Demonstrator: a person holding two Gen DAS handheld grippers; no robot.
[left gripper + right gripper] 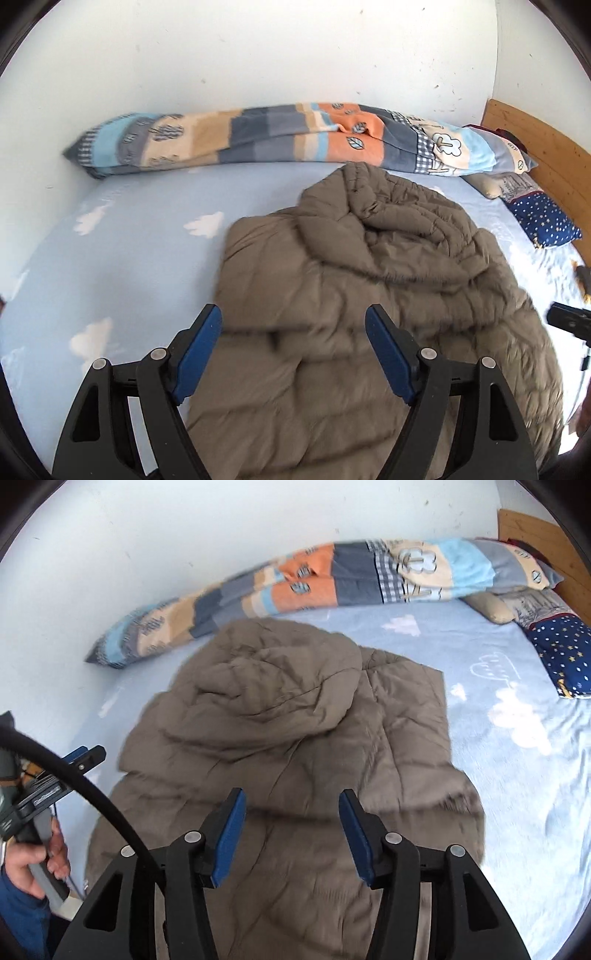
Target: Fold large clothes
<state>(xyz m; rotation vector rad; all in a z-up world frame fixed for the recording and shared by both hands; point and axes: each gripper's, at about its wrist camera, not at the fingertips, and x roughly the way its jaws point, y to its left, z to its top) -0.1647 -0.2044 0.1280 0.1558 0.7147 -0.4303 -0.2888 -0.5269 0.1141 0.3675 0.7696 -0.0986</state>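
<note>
A large brown quilted puffer jacket (369,280) lies bunched and partly folded on the light blue bed sheet (129,258). It also shows in the right wrist view (295,720), its hood heaped on top. My left gripper (293,314) is open and empty, hovering above the jacket's near left part. My right gripper (291,797) is open and empty above the jacket's near middle. The left gripper's tip shows in the right wrist view (86,756), beside the jacket's left edge. Part of the right gripper shows at the right edge of the left wrist view (570,321).
A patchwork blanket (277,136) is rolled along the white wall (258,55) at the back. Pillows, one navy with stars (546,221), lie by the wooden headboard (543,155) at the right. A black cable (74,768) crosses the right wrist view.
</note>
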